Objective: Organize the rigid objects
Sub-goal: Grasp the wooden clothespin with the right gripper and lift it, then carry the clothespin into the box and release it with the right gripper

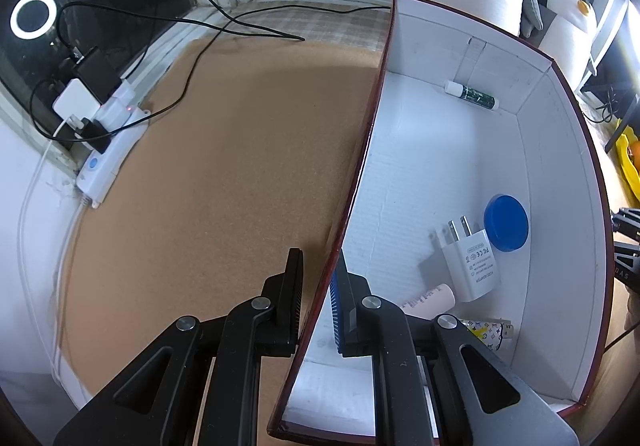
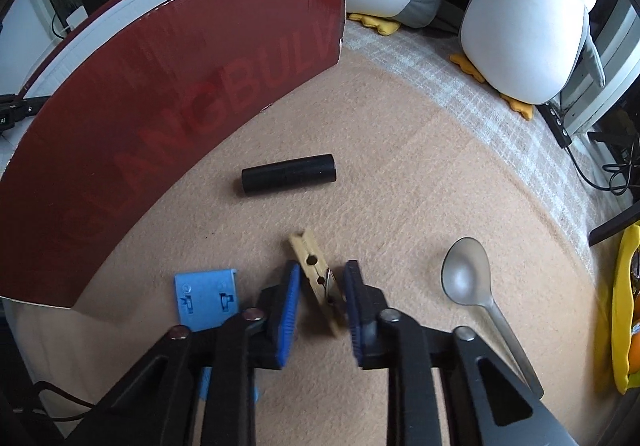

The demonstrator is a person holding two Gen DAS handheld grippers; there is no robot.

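My left gripper point(image 1: 318, 258) is shut on the left wall of the red cardboard box point(image 1: 360, 166), one finger outside and one inside. On the box's white floor lie a white charger plug point(image 1: 470, 266), a blue round lid point(image 1: 506, 222), a green tube point(image 1: 472, 94), a pink tube point(image 1: 430, 300) and a patterned item point(image 1: 488, 330). My right gripper point(image 2: 323, 266) points down at the tan mat, its blue pads against a wooden clothespin point(image 2: 316, 278) that lies slanted between them. Beside it lie a black cylinder point(image 2: 288, 174), a metal spoon point(image 2: 466, 278) and a blue plastic piece point(image 2: 206, 298).
The box's red outer wall point(image 2: 180, 106) rises left of the right gripper. Plush penguins point(image 2: 528, 26) sit at the mat's far edge. A white power strip point(image 1: 108, 150) with cables lies along the window sill. A yellow object point(image 2: 624, 306) is at the right edge.
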